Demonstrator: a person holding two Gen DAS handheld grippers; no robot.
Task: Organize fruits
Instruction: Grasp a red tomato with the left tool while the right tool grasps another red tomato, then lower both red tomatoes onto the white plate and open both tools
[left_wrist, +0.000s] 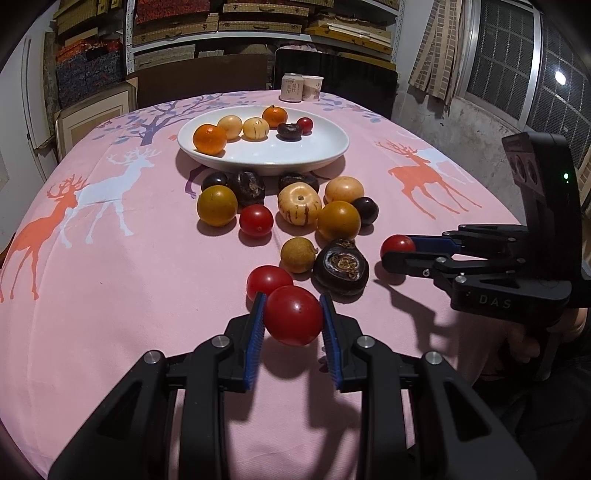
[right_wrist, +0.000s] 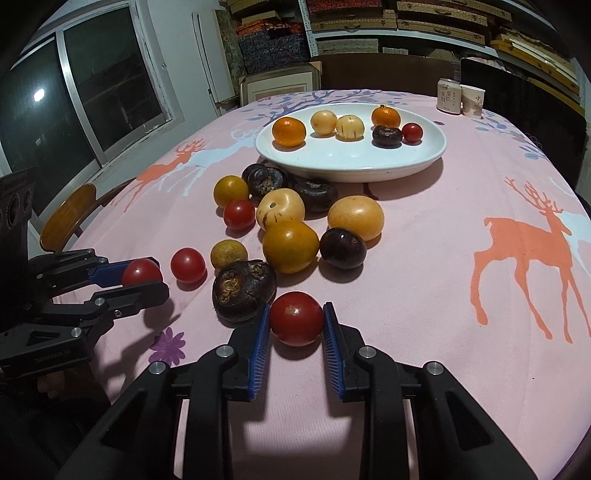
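- Left gripper (left_wrist: 293, 321) clenched on a red tomato (left_wrist: 293, 315), both blue pads touching it; whether it sits on the cloth or is lifted, cannot tell.
- Right gripper (right_wrist: 295, 325) brackets a second red tomato (right_wrist: 296, 318); pads look pressed to its sides, tomato resting on the pink tablecloth (right_wrist: 424, 295).
- Dark water chestnut (right_wrist: 243, 290) just beside the right gripper's left finger, partly hidden by it.
- White plate (left_wrist: 325, 151) at the far side holds two oranges, two pale yellow fruits, one dark fruit and one small tomato.
- Loose pile between plate and grippers: yellow, dark and red fruits, several touching; the rear dark ones are half hidden under the plate rim.
- Can (left_wrist: 291, 86) and paper cup (left_wrist: 313, 88) at far edge.
- Bare cloth to both sides of the pile.
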